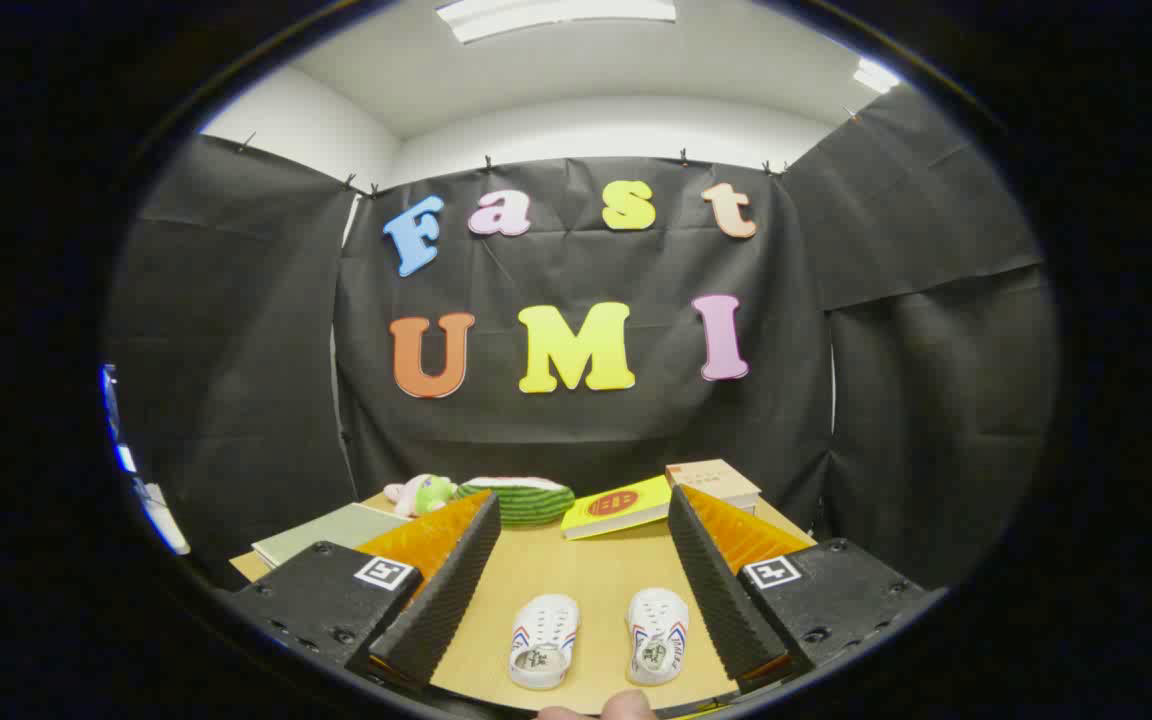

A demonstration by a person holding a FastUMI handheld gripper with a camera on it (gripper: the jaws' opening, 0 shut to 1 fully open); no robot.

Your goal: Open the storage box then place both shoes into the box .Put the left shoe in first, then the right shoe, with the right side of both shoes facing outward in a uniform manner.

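A fingertip (628,705) of a person is showing at the nearest edge, just below the shoes. The gripper (581,520) is hanging above a light wooden table (586,580) with its two fingers spread wide apart, holding nothing; the jaws are released. Each finger is showing a black ribbed pad on its inner face and an orange side, and each black finger base is carrying a small square black-and-white marker.

Between the fingers, close in, two small white clog-type shoes with red and blue stripes are sitting side by side on the table, toes pointing away. The left-hand shoe (543,640) is lying just apart from the right-hand shoe (657,634), and neither is touching a finger.

Beyond the fingertips, along the far part of the table, several things are lying in a row. A pale green book (331,533) is resting to the left, partly hidden behind the left finger. Past it a small plush toy (420,493), green and pink, is lying just beside a watermelon-patterned cushion (518,499). Right of that, a yellow book (616,506) with a red oval on its cover is leaning near a tan book (716,481). Behind everything the black cloth wall (576,430) is hanging.
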